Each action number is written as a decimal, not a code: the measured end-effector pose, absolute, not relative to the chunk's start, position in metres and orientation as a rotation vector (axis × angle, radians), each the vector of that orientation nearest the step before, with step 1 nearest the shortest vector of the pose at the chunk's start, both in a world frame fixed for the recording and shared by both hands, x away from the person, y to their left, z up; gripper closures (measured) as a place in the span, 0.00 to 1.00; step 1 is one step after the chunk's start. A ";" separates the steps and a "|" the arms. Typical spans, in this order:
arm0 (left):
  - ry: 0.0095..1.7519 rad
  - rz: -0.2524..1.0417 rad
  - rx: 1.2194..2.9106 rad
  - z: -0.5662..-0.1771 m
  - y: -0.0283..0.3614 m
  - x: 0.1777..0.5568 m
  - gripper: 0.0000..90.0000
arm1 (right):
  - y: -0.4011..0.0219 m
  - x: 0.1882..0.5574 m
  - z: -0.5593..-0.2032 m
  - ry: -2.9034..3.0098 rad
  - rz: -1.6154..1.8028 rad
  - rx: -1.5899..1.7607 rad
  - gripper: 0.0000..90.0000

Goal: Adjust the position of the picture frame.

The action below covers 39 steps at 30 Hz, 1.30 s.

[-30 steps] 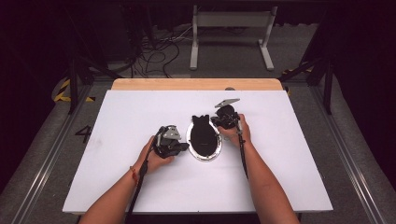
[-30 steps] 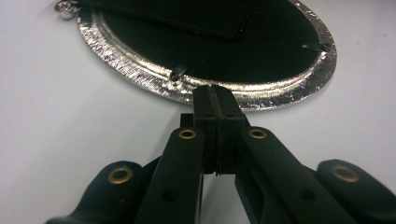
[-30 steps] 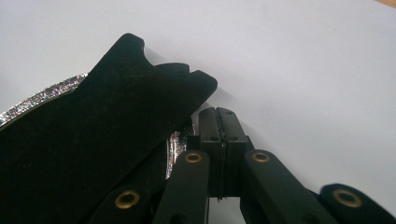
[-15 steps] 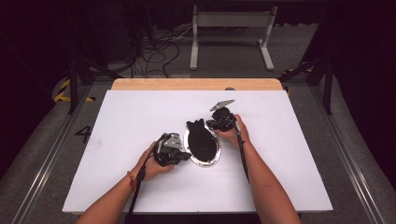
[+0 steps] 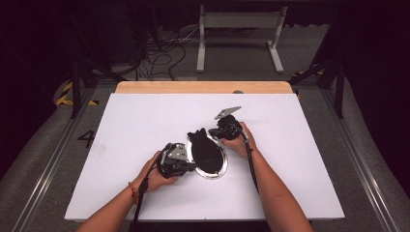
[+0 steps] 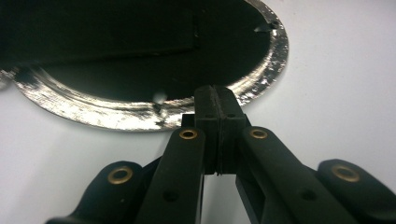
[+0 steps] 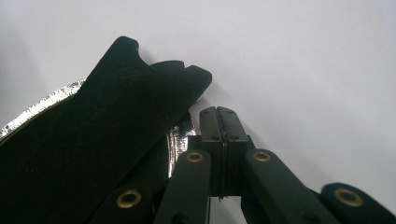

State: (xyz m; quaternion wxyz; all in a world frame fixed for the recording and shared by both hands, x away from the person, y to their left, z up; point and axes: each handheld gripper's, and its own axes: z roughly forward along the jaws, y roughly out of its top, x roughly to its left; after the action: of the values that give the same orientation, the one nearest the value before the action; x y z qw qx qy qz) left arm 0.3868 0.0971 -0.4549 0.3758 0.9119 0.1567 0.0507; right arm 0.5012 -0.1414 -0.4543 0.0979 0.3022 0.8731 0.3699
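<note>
Silver tray [image 6: 116, 116] cut off leftward

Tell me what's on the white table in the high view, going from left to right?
Left gripper → shiny oval plate with the black flat thing on it → right gripper.

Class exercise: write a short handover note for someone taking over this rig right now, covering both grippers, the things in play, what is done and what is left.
Left gripper: shut, tips at the near rim of the silver oval plate.
Right gripper: shut, holding nothing, at the plate's far edge.
Black flat piece: lies on the plate, its notched end overhanging the far rim.
Done: piece on plate.
Left: probably nudging it square; confirm first.
</note>
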 end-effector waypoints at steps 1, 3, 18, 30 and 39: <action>0.412 0.121 2.325 -0.455 0.098 0.386 1.00 | -0.139 0.500 -0.454 2.589 1.088 0.881 1.00; 0.416 0.120 2.321 -0.456 0.101 0.385 1.00 | -0.136 0.496 -0.453 2.593 1.069 0.852 1.00; 0.568 0.266 2.251 -0.454 0.138 0.406 1.00 | -0.131 0.462 -0.451 2.492 1.032 0.813 1.00; 0.713 0.300 2.169 -0.456 0.135 0.446 1.00 | -0.145 0.364 -0.442 2.574 1.180 0.635 1.00; 0.749 0.311 2.161 -0.464 0.128 0.464 1.00 | -0.139 0.331 -0.455 2.659 1.194 0.568 1.00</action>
State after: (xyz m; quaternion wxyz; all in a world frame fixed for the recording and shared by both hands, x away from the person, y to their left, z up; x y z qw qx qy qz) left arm 0.4644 0.1277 -0.4641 0.4047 0.8561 0.2968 0.1233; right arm 0.3311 -0.1391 -0.4555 0.0859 0.1905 0.8921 0.4007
